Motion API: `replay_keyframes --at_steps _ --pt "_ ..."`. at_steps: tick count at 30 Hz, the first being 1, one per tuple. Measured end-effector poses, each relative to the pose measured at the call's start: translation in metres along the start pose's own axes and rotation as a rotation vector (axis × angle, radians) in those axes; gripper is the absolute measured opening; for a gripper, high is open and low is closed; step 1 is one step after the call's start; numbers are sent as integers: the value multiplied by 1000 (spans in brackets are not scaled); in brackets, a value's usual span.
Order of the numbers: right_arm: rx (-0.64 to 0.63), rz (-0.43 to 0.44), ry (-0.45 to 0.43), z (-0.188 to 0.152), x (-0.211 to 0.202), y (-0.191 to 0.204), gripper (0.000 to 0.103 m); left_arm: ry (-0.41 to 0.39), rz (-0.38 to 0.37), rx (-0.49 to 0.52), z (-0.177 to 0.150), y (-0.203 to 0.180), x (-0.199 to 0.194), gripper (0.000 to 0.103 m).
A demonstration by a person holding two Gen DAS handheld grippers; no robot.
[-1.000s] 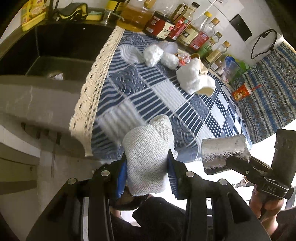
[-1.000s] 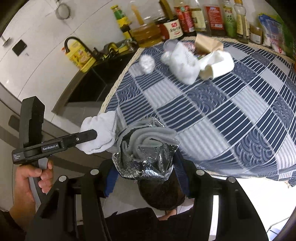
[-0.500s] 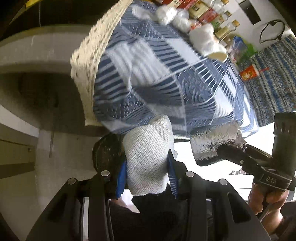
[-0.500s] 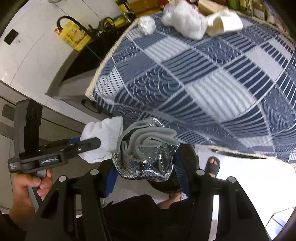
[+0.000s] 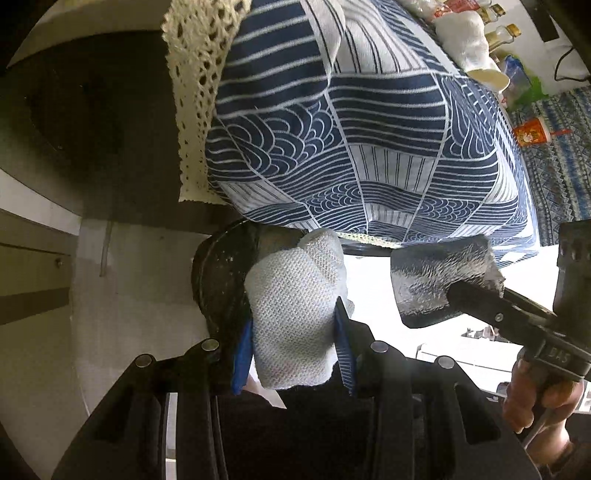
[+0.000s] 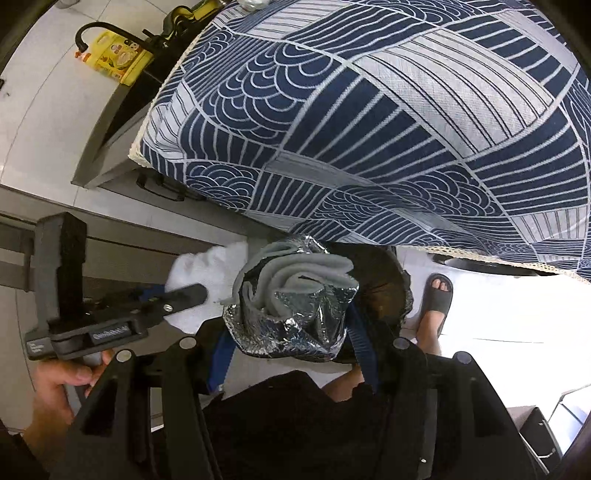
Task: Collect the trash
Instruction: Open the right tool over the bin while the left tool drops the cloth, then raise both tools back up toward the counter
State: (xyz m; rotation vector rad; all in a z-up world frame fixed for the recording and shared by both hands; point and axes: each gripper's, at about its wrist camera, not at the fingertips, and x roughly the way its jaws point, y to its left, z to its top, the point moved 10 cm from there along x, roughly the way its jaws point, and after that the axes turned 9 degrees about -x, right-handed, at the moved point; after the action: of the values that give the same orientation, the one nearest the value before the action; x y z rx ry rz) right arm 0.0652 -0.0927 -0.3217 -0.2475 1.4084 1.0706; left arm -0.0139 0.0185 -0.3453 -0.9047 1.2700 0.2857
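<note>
My left gripper (image 5: pixel 293 332) is shut on a white crumpled paper towel (image 5: pixel 295 310); it also shows in the right wrist view (image 6: pixel 207 273). My right gripper (image 6: pixel 291 343) is shut on a crumpled silver foil wrapper (image 6: pixel 291 314) with grey folds inside; the foil also shows in the left wrist view (image 5: pixel 439 284). Both hang below the table's front edge, over a dark round trash bin (image 5: pixel 221 280), whose rim shows behind the foil in the right wrist view (image 6: pixel 388 288). More white trash (image 5: pixel 465 40) lies far back on the table.
A blue and white patterned tablecloth (image 5: pixel 351 129) with a lace edge (image 5: pixel 192 92) hangs over the table. Bottles (image 5: pixel 502 29) and a red cup (image 5: pixel 532 133) stand at the back. A yellow container (image 6: pixel 118 62) sits by the counter. A sandalled foot (image 6: pixel 436 299) stands beside the bin.
Both grippers have dropped from above the tabletop to below its front edge, still holding the towel and the foil. The bin has come into view under them.
</note>
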Motion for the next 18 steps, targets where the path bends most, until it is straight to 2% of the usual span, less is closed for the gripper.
replay_keyframes --at_steps 4,6,9,15,18 --pt "8 22 -1 3 1 1 59 13 4 -6 2 1 4 40" --pt "19 23 -1 4 1 1 70 35 17 -1 0 0 8 51" --pt "20 -1 -4 6 -2 -3 71 39 15 -6 1 -2 8 59" --pt "44 -5 -15 7 -7 -9 80 41 20 -18 5 0 7 59" --pt "55 -11 -18 7 -10 -13 80 38 19 -19 6 0 5 59"
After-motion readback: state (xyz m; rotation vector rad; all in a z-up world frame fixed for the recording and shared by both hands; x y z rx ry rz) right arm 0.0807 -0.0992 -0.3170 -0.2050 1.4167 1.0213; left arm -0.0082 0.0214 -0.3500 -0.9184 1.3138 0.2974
